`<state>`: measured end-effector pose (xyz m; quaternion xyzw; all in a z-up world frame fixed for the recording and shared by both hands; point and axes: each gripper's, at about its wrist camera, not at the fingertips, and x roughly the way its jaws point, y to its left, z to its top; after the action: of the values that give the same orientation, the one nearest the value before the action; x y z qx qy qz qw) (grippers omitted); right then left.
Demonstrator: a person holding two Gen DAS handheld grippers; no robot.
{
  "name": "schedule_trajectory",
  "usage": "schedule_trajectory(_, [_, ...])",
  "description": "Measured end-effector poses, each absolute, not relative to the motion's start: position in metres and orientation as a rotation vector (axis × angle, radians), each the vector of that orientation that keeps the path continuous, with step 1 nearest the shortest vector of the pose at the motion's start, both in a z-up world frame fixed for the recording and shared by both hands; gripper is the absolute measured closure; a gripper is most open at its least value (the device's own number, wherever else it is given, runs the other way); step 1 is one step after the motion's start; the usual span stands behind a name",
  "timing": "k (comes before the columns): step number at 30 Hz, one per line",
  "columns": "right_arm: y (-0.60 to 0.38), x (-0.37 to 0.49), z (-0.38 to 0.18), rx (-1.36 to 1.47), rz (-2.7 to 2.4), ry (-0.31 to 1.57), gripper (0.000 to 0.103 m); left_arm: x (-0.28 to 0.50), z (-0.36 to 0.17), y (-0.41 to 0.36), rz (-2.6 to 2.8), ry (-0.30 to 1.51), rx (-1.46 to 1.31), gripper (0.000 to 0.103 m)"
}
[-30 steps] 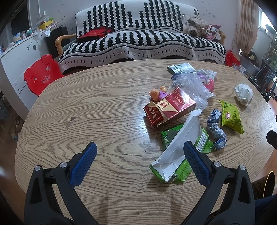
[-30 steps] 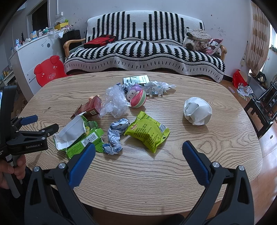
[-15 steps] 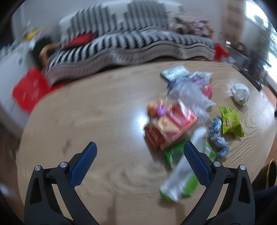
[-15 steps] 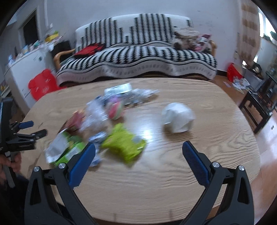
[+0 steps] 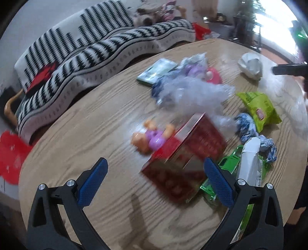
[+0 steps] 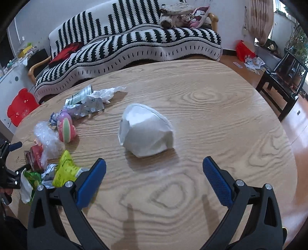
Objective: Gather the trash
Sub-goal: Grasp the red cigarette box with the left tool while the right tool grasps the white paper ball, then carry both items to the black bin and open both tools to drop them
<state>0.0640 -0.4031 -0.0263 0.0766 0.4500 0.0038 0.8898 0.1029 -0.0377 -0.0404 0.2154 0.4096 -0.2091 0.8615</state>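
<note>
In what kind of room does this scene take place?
Most likely a home living room. A sofa with a black-and-white striped cover stands behind a wooden table, a stuffed toy and cushion lie on it, and a red pig-shaped child's chair stands beside the table.

the right gripper (image 6: 154, 171) is wide open above the wooden table (image 6: 221, 119). a crumpled white paper ball (image 6: 146, 130) sits just ahead of its blue fingertips (image 6: 215, 178). left of the ball lie a pink toy (image 6: 66, 129), clear plastic wrap (image 6: 47, 139) and a green snack bag (image 6: 65, 170).
</note>
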Motion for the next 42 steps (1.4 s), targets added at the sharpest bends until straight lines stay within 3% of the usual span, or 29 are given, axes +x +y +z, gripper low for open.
schedule_trajectory(13, [-0.416, 0.108, -0.064, 0.537, -0.002, 1.012, 0.006, 0.108, -0.066, -0.057, -0.535, 0.908, 0.433, 0.009])
schedule_trajectory(14, [-0.416, 0.110, -0.064, 0.543, -0.010, 1.009, 0.006, 0.106, -0.065, -0.056, -0.539, 0.909, 0.423, 0.013])
schedule_trajectory(15, [-0.415, 0.112, -0.064, 0.548, -0.018, 1.005, 0.006, 0.105, -0.064, -0.054, -0.535, 0.910, 0.409, 0.026])
schedule_trajectory(17, [-0.414, 0.115, -0.063, 0.549, -0.018, 0.997, 0.020, 0.109, -0.063, -0.048, -0.526, 0.937, 0.358, 0.045])
schedule_trajectory(18, [-0.413, 0.115, -0.062, 0.548, -0.015, 0.997, 0.021, 0.111, -0.063, -0.044, -0.519, 0.955, 0.322, 0.061])
schedule_trajectory(19, [-0.413, 0.116, -0.062, 0.550, -0.013, 0.999, 0.022, 0.113, -0.063, -0.040, -0.505, 0.969, 0.293, 0.068])
schedule_trajectory(34, [-0.402, 0.062, 0.005, 0.431, 0.065, 0.859, 0.023, 0.085, 0.000, 0.003, -0.331, 0.918, 0.065, 0.072])
schedule_trajectory(42, [-0.441, -0.007, 0.026, 0.445, 0.025, 0.820, 0.028, 0.059, 0.034, -0.065, -0.461, 0.913, -0.046, 0.072])
